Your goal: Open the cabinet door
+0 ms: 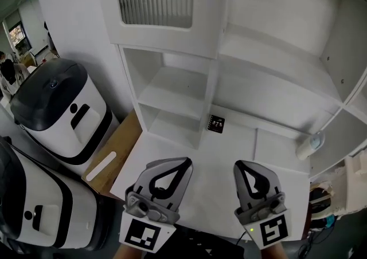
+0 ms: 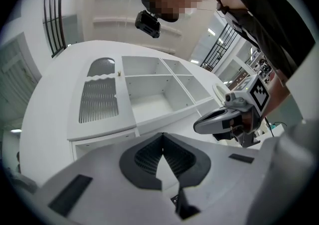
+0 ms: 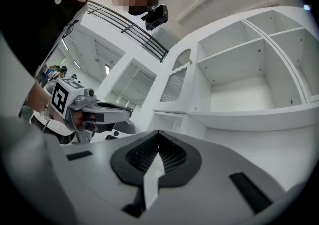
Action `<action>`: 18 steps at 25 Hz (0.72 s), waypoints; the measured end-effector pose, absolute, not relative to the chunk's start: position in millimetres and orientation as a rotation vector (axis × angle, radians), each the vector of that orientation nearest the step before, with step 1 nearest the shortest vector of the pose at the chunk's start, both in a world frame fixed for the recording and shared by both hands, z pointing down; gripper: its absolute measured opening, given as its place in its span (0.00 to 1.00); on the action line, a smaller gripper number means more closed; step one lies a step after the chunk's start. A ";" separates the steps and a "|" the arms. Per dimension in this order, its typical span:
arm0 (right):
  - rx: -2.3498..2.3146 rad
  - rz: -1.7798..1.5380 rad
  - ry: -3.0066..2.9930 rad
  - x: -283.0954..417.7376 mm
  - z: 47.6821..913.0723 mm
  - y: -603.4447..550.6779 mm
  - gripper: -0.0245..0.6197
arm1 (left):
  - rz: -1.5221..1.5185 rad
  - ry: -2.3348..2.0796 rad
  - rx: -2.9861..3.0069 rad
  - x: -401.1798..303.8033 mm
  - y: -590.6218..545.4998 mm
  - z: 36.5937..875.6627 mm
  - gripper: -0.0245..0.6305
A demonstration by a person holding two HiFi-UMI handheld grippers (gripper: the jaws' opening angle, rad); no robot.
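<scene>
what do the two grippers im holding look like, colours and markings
They match. The left hand-held gripper and the right hand-held gripper have light grey plastic bodies. Their curved jaws are lined with black ribbed pads around a teardrop-shaped hollow. Each carries a white marker cube printed with black squares at its rear. A small green light glows on the right one.

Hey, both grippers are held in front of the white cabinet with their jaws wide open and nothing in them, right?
Not wide open. The left gripper and right gripper are in front of the white cabinet with nothing in them, but their jaws are closed together, as each gripper view shows.
</scene>
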State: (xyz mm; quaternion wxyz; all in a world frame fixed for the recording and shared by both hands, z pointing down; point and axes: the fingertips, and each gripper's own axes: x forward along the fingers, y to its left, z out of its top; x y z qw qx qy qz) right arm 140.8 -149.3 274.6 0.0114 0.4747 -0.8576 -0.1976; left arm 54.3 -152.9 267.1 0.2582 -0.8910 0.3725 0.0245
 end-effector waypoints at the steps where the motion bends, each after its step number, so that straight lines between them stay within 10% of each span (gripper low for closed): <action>1: 1.471 -0.620 -2.683 140.4 273.7 -150.1 0.04 | 0.069 1.023 -2.408 54.0 -152.7 265.4 0.04; 18: 1.463 -0.746 -2.685 142.6 248.8 -163.2 0.04 | 0.090 0.997 -2.326 60.8 -164.7 237.9 0.04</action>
